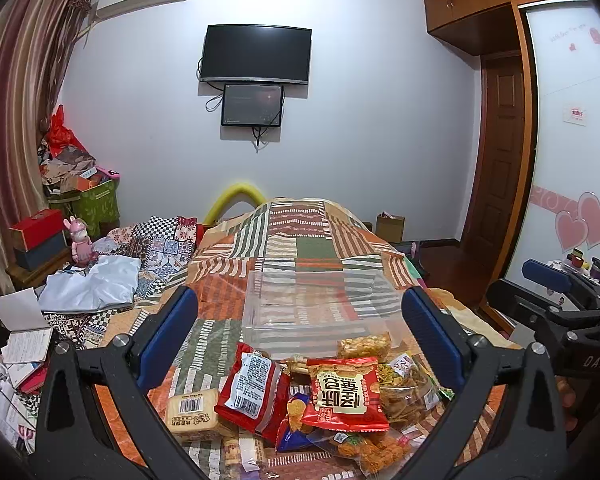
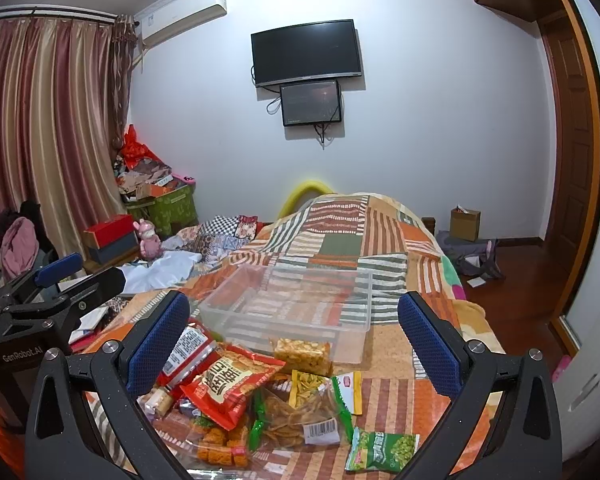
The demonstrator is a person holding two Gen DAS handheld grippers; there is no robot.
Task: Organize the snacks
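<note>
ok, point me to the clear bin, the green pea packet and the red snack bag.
clear bin [image 2: 364,326]: right wrist view, near rim.
green pea packet [image 2: 384,450]: right wrist view, front face.
red snack bag [image 1: 346,394]: left wrist view, front label.

**Both grippers open, held level, nothing gripped**

We held the left gripper [image 1: 300,320] with its jaws spread wide, blue pads [image 1: 168,336] facing each other across a broad gap, nothing between them. The right gripper [image 2: 294,328] sat the same way: jaws wide apart, blue pads [image 2: 156,344] clear of contact. Both pointed forward and slightly down. In the left wrist view we saw the right gripper [image 1: 548,280] off to the right side, near but apart; in the right wrist view the left gripper [image 2: 60,268] showed at the left edge. Side by side, not touching.
</note>
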